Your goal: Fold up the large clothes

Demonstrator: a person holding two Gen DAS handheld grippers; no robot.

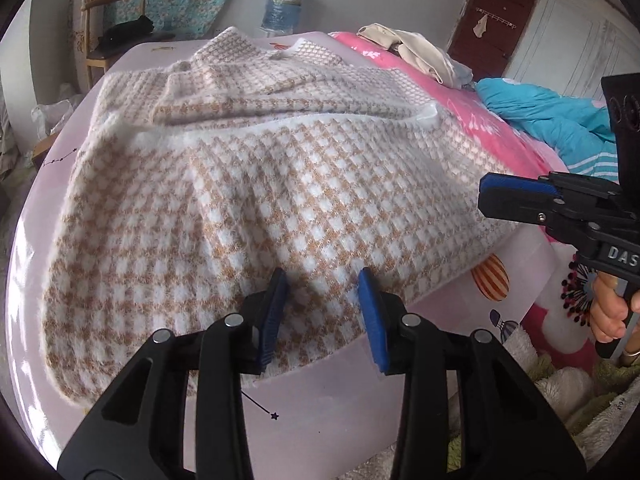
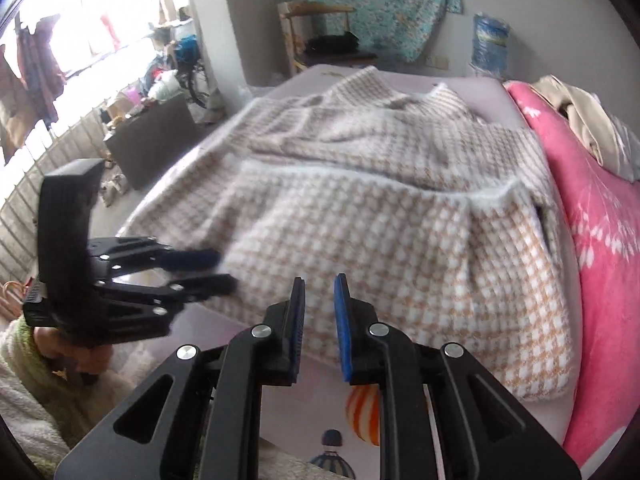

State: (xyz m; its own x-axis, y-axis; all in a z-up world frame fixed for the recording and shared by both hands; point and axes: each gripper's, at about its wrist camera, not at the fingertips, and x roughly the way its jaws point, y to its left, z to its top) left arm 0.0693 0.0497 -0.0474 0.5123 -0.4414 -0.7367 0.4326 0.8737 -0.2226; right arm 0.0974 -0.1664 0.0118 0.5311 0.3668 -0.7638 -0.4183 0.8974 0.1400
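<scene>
While sweater (image 1: 248, 184) covers bed (image 1: 328, 400) (chair (image 1: 116, 28) beyond) | left gripper (image 1: 322, 316) fingers released | right gripper (image 2: 320, 328) barely parted, empty

sweater (image 1: 248, 184) on bed (image 1: 320, 400), chair (image 1: 116, 28) behind

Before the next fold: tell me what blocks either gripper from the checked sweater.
Nothing visible. The fuzzy tan-and-white checked sweater lies bare on the lilac bedsheet; left gripper and right gripper hang empty over its near hem.
</scene>
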